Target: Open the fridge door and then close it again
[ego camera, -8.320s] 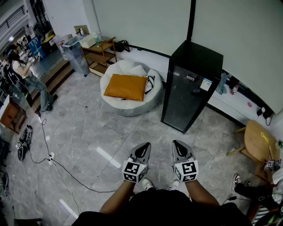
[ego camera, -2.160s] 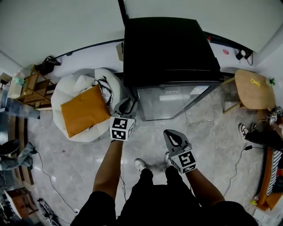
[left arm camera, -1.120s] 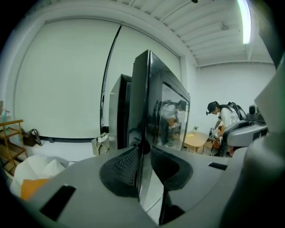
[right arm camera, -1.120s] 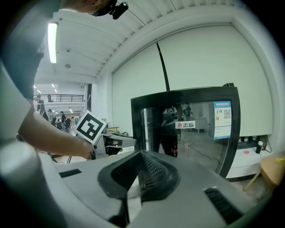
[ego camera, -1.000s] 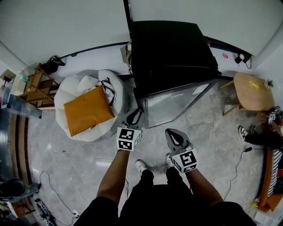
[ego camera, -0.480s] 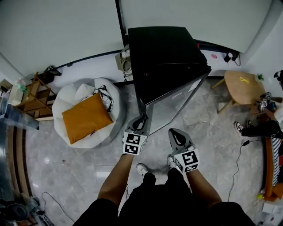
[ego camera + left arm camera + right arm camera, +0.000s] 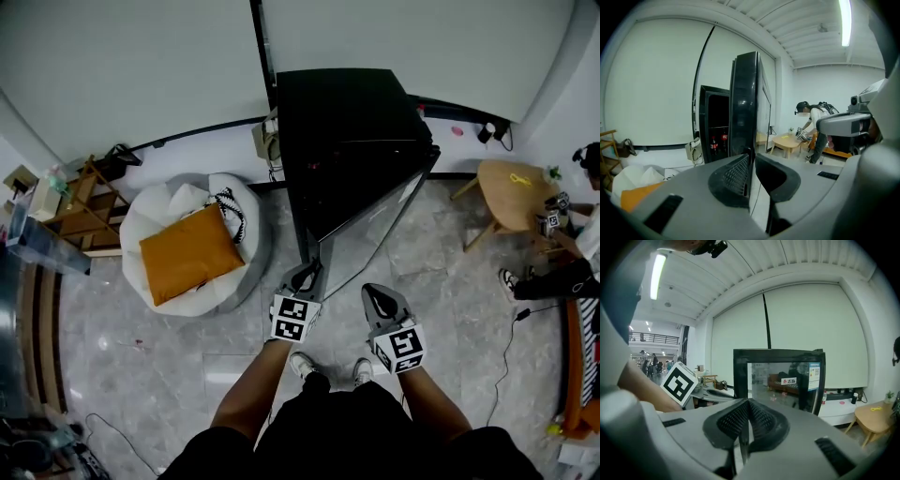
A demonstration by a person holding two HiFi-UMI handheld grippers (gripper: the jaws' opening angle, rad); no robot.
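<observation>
The black fridge (image 7: 352,141) stands against the wall with its glass door (image 7: 361,234) swung partly open. My left gripper (image 7: 307,274) is at the door's free edge. In the left gripper view that edge (image 7: 744,103) runs down between the jaws, which have just been closing; the left gripper (image 7: 751,159) grips it at the tips. Bottles show inside the fridge (image 7: 717,140). My right gripper (image 7: 378,298) hangs in front of the door, shut and holding nothing. In the right gripper view the right gripper (image 7: 747,404) faces the door's glass (image 7: 783,380).
A white beanbag with an orange cushion (image 7: 192,253) lies left of the fridge, with wooden shelves (image 7: 66,202) beyond it. A round wooden table (image 7: 514,187) and a person (image 7: 581,244) are at the right. A cable (image 7: 534,300) crosses the floor there.
The fridge door has swung further open since a second ago. My left gripper came back and to the right with its edge. The right gripper stayed shut.
</observation>
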